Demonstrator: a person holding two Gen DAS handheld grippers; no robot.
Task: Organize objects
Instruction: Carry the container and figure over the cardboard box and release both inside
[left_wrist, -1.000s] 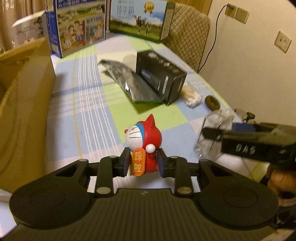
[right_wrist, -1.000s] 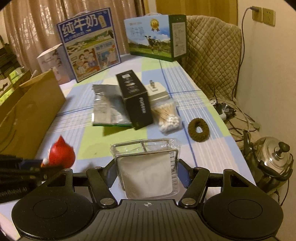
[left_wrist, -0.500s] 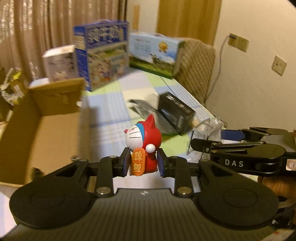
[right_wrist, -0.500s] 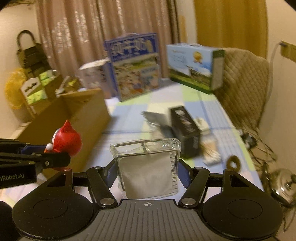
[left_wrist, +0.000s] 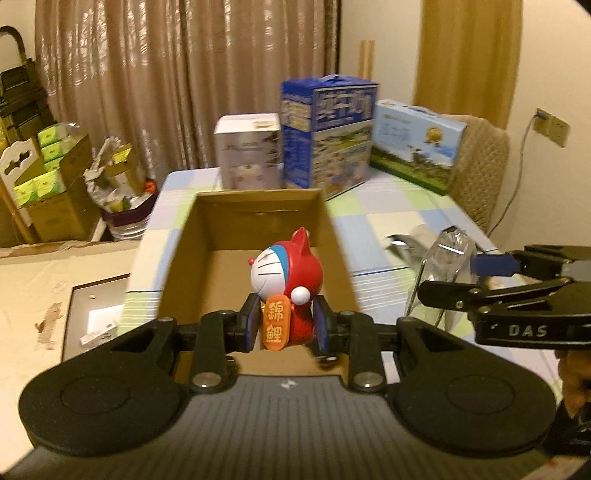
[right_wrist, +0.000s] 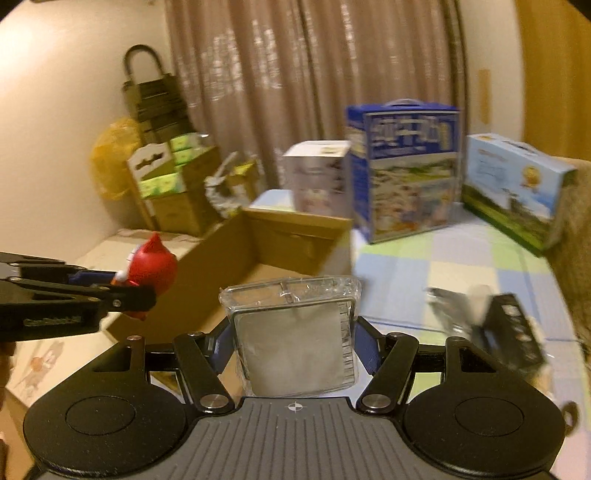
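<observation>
Left tool (left_wrist: 284, 325) pinches upright figurine (left_wrist: 286, 280); right tool (right_wrist: 295, 347) pinches upright clear packet (right_wrist: 293, 339).

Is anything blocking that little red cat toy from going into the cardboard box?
Nothing visible. The left tongs hold the red cat toy above the open cardboard box, whose visible floor looks bare.

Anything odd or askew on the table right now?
Nothing stands out. Left gripper holds the red figurine upright over the open cardboard box; right gripper holds the clear wrapped pack squarely. No spills or damage visible.
</observation>
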